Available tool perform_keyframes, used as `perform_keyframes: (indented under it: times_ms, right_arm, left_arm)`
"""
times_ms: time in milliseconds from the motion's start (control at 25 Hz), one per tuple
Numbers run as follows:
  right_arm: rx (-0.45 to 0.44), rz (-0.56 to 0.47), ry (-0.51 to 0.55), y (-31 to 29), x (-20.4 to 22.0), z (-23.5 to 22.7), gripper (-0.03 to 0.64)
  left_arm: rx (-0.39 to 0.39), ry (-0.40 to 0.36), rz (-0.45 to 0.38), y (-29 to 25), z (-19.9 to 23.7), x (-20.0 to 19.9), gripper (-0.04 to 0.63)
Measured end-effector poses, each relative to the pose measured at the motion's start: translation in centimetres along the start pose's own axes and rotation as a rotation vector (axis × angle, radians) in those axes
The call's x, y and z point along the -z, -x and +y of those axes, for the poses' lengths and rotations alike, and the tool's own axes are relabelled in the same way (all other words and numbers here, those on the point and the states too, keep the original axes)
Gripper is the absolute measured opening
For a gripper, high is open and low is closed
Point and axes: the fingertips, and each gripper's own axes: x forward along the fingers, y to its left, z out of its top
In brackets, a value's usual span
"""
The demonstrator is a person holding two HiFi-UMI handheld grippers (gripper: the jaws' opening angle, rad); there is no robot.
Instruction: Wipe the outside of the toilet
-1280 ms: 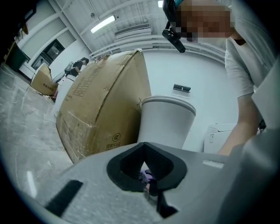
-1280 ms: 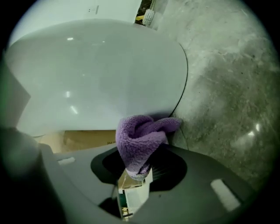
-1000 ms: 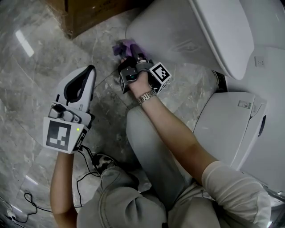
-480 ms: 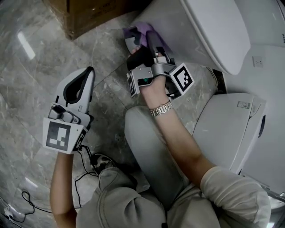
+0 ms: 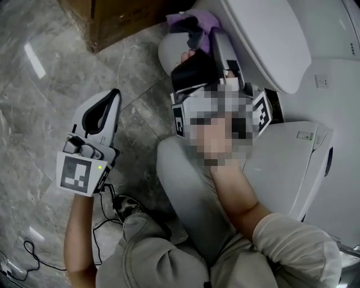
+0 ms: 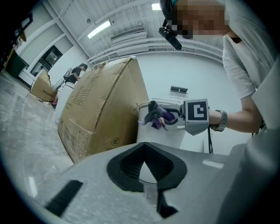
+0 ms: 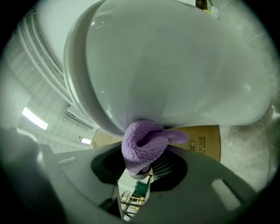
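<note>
Marble floor (image 5: 45, 124) surrounds the toilet (image 5: 167, 56). The purple cloth (image 5: 206, 20), clamped in the right gripper (image 5: 198, 35), now presses under the bowl's rim, higher than before. The left gripper (image 5: 114, 94) stays closed and empty above the floor.

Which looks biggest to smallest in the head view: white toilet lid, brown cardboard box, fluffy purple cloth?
Largest: white toilet lid.
Next: brown cardboard box, nearly alike; the picture's edge cuts it off, so that's unsure.
Smallest: fluffy purple cloth.
</note>
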Motion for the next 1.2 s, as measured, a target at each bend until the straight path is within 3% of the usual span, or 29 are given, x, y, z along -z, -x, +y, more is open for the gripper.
perform_keyframes:
  times_ms: [160,280,360,520,680,1000,1200]
  right_arm:
    - [-0.093,0.002,0.019,-0.2,0.6,3.3,0.123]
    - [-0.089,-0.018,0.04,0.0,1.0,2.2,0.125]
    - [-0.016,-0.046,0.001,0.1,1.2,-0.9,0.127]
    - [0.169,-0.121,-0.184,0.8,2.1,-9.2,0.127]
    - [0.296,-0.168,-0.266,0.6,3.7,-16.6,0.129]
    - [0.512,-0.369,-0.317,-0.2,4.3,-28.3,0.127]
    - [0.546,-0.445,-0.317,-0.2,3.9,-31.1,0.126]
  left_arm:
    - [-0.023,0.034,-0.017,0.2,0.5,0.2,0.005]
    - [-0.009,0.037,-0.004,0.1,0.5,1.0,0.005]
    - [-0.002,0.047,-0.012,-0.5,0.5,0.9,0.005]
    - [0.0,0.07,-0.021,-0.9,1.2,0.9,0.005]
    - [-0.002,0.075,0.003,-0.9,2.7,2.4,0.005]
    - [-0.039,0.099,0.014,-1.5,4.8,3.7,0.005]
    - [-0.02,0.088,0.034,-2.0,4.7,4.3,0.005]
